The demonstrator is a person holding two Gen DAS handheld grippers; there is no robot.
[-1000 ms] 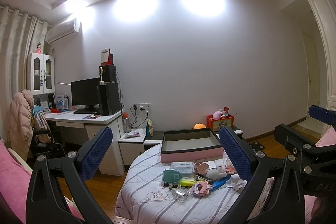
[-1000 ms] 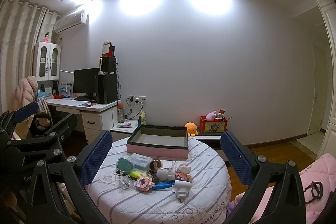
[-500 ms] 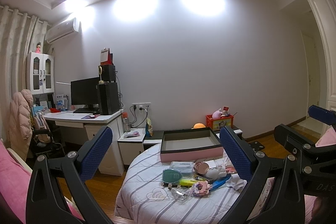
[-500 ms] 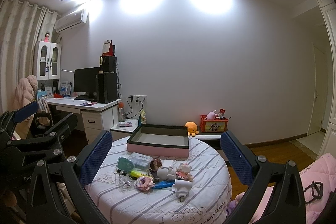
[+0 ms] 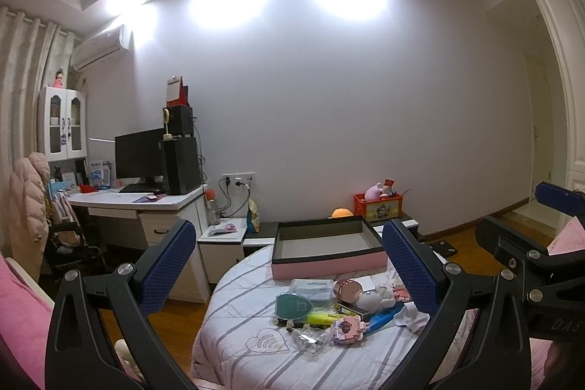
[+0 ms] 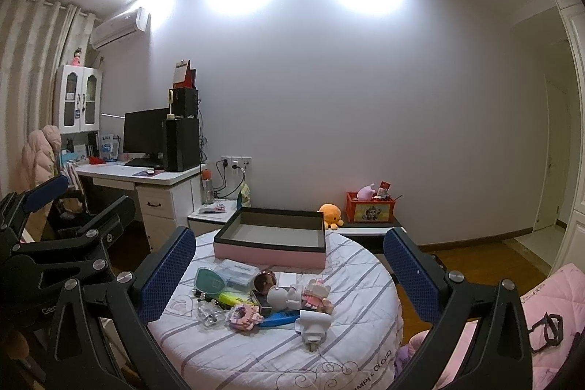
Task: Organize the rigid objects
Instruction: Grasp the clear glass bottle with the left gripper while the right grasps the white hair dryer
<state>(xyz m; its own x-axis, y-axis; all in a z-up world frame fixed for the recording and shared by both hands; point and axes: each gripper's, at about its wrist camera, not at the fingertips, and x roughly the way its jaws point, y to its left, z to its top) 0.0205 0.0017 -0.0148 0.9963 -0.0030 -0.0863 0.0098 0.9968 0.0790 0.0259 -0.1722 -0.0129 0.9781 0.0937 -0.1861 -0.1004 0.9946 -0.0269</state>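
A round table with a striped white cloth (image 5: pixel 256 364) (image 6: pixel 358 335) carries an empty pink box with a dark rim (image 5: pixel 329 256) (image 6: pixel 270 249) at its far side. In front of it lies a heap of small things: a teal heart-shaped case (image 5: pixel 294 306) (image 6: pixel 209 281), a clear plastic box (image 6: pixel 236 274), a yellow highlighter (image 5: pixel 327 318), a pink toy (image 5: pixel 347 327) (image 6: pixel 244 313), a white plug adapter (image 6: pixel 312 326), a small doll (image 6: pixel 317 293). My left gripper (image 5: pixel 289 273) and right gripper (image 6: pixel 289 276) are open, held well back from the table, empty.
A white desk (image 6: pixel 146 176) with a monitor and speakers stands at the left. Behind the table are a low cabinet, an orange plush (image 6: pixel 331 214) and a red toy crate (image 6: pixel 370 210). Pink bedding (image 6: pixel 548 302) lies at the right, wooden floor around.
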